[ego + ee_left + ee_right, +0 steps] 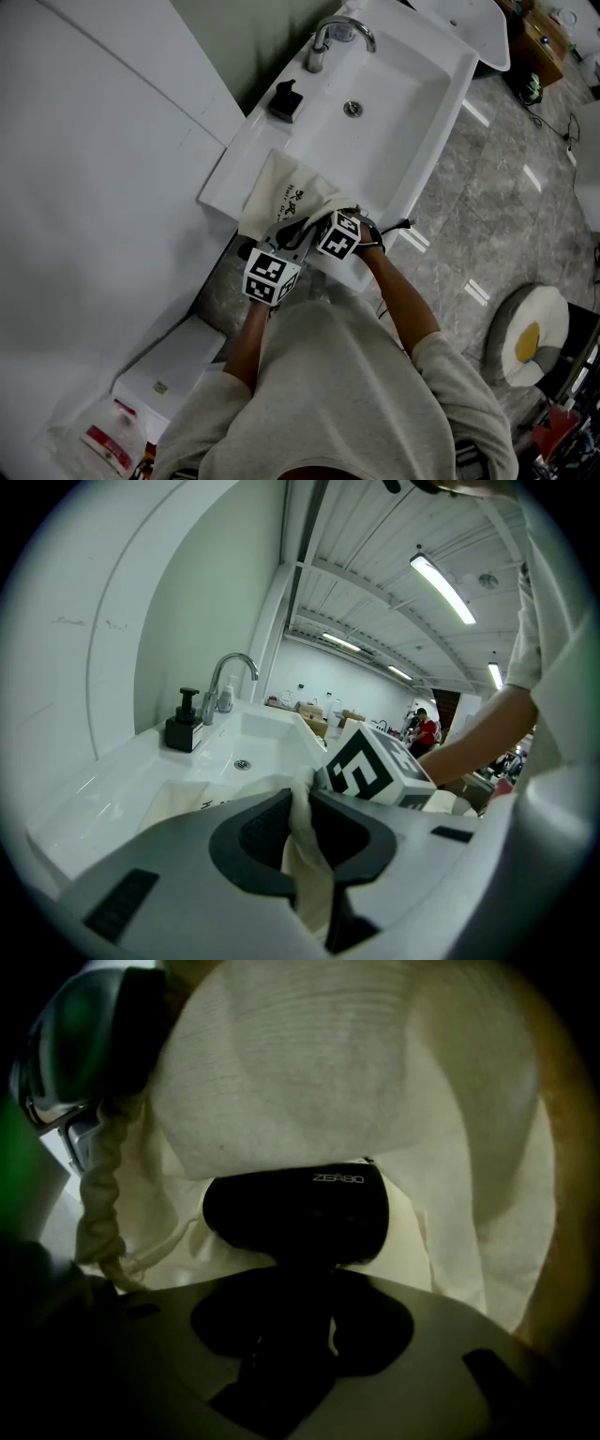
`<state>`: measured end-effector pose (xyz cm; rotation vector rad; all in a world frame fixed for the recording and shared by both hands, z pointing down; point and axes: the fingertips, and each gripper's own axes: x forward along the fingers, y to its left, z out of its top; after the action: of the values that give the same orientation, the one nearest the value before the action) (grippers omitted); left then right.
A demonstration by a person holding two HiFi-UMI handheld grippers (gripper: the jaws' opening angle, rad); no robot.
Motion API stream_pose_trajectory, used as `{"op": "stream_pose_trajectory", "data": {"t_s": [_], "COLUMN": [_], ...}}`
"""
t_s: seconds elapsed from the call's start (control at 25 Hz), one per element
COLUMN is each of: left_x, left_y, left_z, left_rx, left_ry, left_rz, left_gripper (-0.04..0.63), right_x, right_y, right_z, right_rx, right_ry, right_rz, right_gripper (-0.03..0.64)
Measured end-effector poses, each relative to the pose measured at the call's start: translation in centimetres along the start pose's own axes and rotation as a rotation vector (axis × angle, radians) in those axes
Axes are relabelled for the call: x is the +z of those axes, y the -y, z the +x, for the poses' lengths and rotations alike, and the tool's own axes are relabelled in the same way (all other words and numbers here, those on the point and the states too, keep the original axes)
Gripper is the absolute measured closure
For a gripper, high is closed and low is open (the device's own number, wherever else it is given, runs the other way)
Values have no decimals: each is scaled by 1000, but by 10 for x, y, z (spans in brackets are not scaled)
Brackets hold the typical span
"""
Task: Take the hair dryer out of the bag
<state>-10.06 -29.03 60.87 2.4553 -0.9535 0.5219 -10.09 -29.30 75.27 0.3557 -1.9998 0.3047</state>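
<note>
Cream drawstring bag (291,192) on the near ledge of a white washbasin (441,84).
The black hair dryer (300,1208) is inside the bag, with its body lying crosswise and its handle toward the opening. The left hand-held gripper (298,829) is clenched on a fold of the bag's cloth. The right hand-held gripper (291,1330), reaching into the bag, grasps the hair dryer by its handle.
</note>
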Motion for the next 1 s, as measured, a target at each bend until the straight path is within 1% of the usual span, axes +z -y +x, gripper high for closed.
{"op": "stream_pose_trajectory", "data": {"t_s": [0.16,0.28,0.44,0.68,1.0], "left_x": [0,-1,-1,-2,-1], "left_y": [-1,-1,-2,-4,0], "left_z": [0,0,-1,0,1], "left_rx": [5,12,23,34,37], "left_ry": [-1,-6,-12,-14,-19], "left_rz": [1,0,5,8,18], "left_gripper": [540,540,540,540,540], "right_x": [-1,0,-2,-6,-30], "right_y": [-3,-1,-6,-7,-4], "right_z": [0,-1,-7,-24,-42], "right_rx": [17,8,18,0,-14], "right_ry": [-7,-4,-3,14,28], "right_rz": [11,4,0,-21,9], "right_gripper": [443,446,447,448,448]}}
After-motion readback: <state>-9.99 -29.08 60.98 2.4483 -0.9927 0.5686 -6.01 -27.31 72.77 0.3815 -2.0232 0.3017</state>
